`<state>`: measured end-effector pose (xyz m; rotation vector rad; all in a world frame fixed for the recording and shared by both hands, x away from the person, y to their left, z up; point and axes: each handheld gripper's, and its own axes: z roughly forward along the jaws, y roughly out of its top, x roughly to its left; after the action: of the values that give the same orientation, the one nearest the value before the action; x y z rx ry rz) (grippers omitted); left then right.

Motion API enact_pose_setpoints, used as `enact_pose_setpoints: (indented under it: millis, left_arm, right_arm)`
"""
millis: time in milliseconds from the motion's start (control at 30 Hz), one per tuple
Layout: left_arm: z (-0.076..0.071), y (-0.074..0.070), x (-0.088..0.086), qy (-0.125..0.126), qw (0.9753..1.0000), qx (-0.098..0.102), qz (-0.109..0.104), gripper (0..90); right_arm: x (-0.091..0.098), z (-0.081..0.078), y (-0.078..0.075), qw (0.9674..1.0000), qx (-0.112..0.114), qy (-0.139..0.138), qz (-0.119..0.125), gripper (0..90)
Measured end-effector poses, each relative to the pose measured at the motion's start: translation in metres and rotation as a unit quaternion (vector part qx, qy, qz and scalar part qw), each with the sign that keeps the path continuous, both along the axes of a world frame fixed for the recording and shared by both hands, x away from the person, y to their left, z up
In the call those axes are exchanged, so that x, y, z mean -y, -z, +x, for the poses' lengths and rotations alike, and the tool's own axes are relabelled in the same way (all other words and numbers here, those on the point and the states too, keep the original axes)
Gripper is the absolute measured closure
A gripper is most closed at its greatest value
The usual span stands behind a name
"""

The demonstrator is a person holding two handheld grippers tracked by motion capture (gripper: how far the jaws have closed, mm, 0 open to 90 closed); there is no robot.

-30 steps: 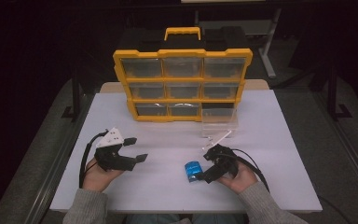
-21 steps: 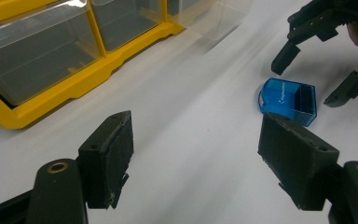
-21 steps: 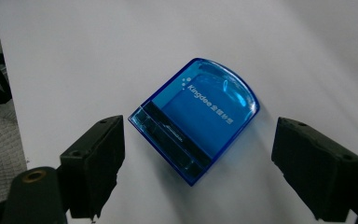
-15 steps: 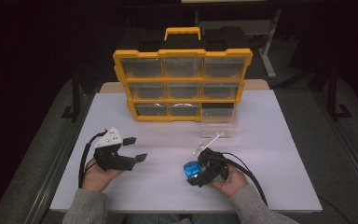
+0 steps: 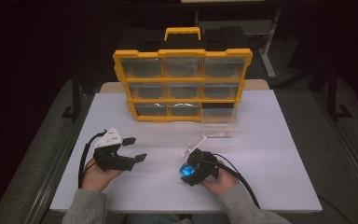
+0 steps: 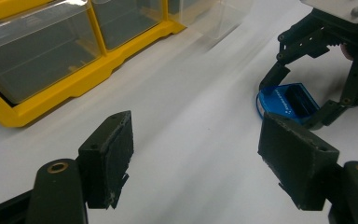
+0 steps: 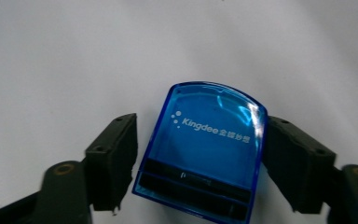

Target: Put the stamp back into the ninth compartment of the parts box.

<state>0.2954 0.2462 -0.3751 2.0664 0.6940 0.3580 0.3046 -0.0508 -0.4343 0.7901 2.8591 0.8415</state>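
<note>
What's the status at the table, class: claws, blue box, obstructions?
Left claw open, idle. Right claw closing around blue box, left pad not yet touching. Yellow organizer well clear.

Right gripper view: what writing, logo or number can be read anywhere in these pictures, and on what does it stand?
"Kingdee": white print beside a small dot logo on the top face of the translucent blue plastic box between the right tool jaws.
After it, on the same line: a few small white characters, too blurred to read.
On the dark strip near the box's lower edge: a faint mark, unreadable.
Yellow plastic drawer organiser: no readable text.
</note>
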Motion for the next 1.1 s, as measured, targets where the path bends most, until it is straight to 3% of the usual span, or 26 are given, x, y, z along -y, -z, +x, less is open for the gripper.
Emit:
enact_pose_setpoints:
  millis: [400, 733, 1100]
  left_arm:
    - [0.000, 0.000, 0.000, 0.001, 1.0000, -0.001, -0.001, 26.6]
    - [0.000, 0.001, -0.002, -0.001, 1.0000, -0.003, 0.001, 26.6]
    - [0.000, 0.001, -0.002, -0.001, 1.0000, -0.003, 0.002, 26.5]
  right_arm:
    - [0.004, 0.003, -0.002, 0.9997, 0.004, -0.023, -0.003, 38.9]
    - [0.014, 0.009, -0.008, 0.9982, -0.017, -0.050, 0.027, 39.8]
    - [0.026, 0.019, -0.029, 0.9960, -0.007, -0.081, 0.036, 39.8]
